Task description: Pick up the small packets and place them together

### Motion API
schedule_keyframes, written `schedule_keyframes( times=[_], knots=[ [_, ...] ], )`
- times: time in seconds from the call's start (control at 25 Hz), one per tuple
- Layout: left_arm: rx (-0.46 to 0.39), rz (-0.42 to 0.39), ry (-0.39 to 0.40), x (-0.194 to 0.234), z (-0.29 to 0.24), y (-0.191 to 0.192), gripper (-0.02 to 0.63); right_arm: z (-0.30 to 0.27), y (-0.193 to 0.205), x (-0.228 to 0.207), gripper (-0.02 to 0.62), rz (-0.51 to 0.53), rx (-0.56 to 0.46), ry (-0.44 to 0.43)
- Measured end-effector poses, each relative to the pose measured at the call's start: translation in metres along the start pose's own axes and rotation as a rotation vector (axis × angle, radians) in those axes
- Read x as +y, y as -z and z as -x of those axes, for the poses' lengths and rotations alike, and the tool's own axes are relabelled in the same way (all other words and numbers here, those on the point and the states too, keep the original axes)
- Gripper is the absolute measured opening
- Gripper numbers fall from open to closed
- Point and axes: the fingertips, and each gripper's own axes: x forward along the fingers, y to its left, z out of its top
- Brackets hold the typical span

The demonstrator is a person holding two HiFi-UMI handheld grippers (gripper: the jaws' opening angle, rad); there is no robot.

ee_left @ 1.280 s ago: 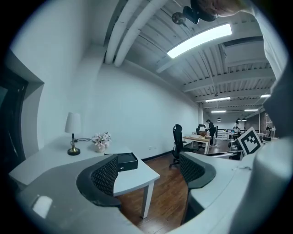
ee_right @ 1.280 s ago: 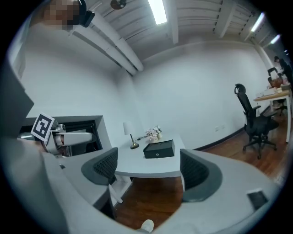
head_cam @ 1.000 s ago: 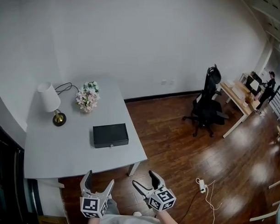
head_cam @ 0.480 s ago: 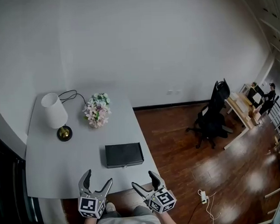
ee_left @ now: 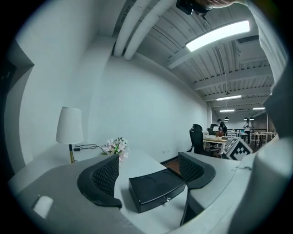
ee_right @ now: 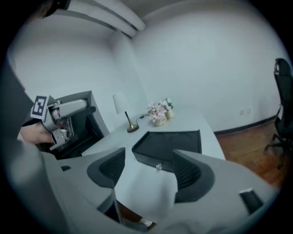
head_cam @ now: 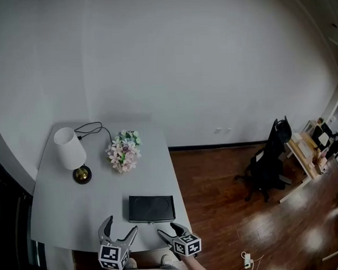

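At the near edge of the desk (head_cam: 66, 201), the left gripper (head_cam: 120, 226) holds its jaws wide apart and the right gripper (head_cam: 167, 230) holds its jaws partly apart, having just been closing; neither has hold of anything. Just beyond their tips a black box (head_cam: 151, 208) lies flat on the desk. Its long axis runs left to right along the near edge, and its front, with a small knob (ee_right: 159, 167), faces the grippers. Farther back stand a bunch of flowers (head_cam: 124, 151) and a white-shaded lamp (head_cam: 71, 150), with an office chair (head_cam: 270, 167) on the wood floor well off to the right. A second earlier the grippers hung over bare floor short of the desk; now their tips overlap its edge, and the right one tilts lower.
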Motion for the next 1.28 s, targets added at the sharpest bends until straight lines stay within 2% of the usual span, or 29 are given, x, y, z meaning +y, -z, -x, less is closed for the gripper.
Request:
schedule_keyframes(
  times=[0.12, 0.32, 0.36, 0.4, 0.48, 0.52, 0.6, 0.68, 0.72, 0.76, 0.96, 1.28],
  knots=[
    [0.009, 0.016, -0.035, 0.004, -0.001, 0.004, 0.393, -0.038, 0.036, -0.014, 0.321, -0.091, 0.124, -0.047],
    [0.033, 0.022, -0.079, 0.007, 0.005, 0.013, 0.393, -0.088, 0.075, -0.027, 0.319, -0.354, 0.239, -0.076],
    [0.034, 0.024, -0.087, 0.007, 0.007, 0.013, 0.393, -0.094, 0.078, -0.028, 0.305, -0.393, 0.249, -0.080],
    [0.034, 0.025, -0.096, 0.007, 0.009, 0.013, 0.393, -0.100, 0.079, -0.029, 0.223, -0.427, 0.255, -0.086],
    [0.035, 0.026, -0.112, 0.010, 0.012, 0.012, 0.393, -0.112, 0.078, -0.031, 0.210, -0.475, 0.263, -0.084],
    [0.038, 0.028, -0.120, 0.013, 0.013, 0.013, 0.393, -0.116, 0.078, -0.034, 0.209, -0.487, 0.271, -0.067],
    [0.043, 0.034, -0.134, 0.017, 0.016, 0.016, 0.393, -0.118, 0.080, -0.039, 0.136, -0.498, 0.288, -0.033],
    [0.047, 0.039, -0.143, 0.019, 0.019, 0.019, 0.393, -0.119, 0.081, -0.036, 0.133, -0.496, 0.292, -0.045],
    [0.050, 0.042, -0.146, 0.020, 0.020, 0.020, 0.393, -0.120, 0.080, -0.033, 0.114, -0.492, 0.290, -0.060],
    [0.053, 0.044, -0.145, 0.020, 0.020, 0.022, 0.393, -0.121, 0.078, -0.031, 0.063, -0.487, 0.288, -0.067],
    [0.062, 0.049, -0.123, 0.015, 0.016, 0.025, 0.393, -0.107, 0.086, -0.021, 0.063, -0.449, 0.325, -0.073],
    [0.087, 0.051, -0.074, 0.002, 0.010, 0.034, 0.393, -0.060, 0.136, 0.021, 0.063, -0.420, 0.428, -0.122]
  ],
)
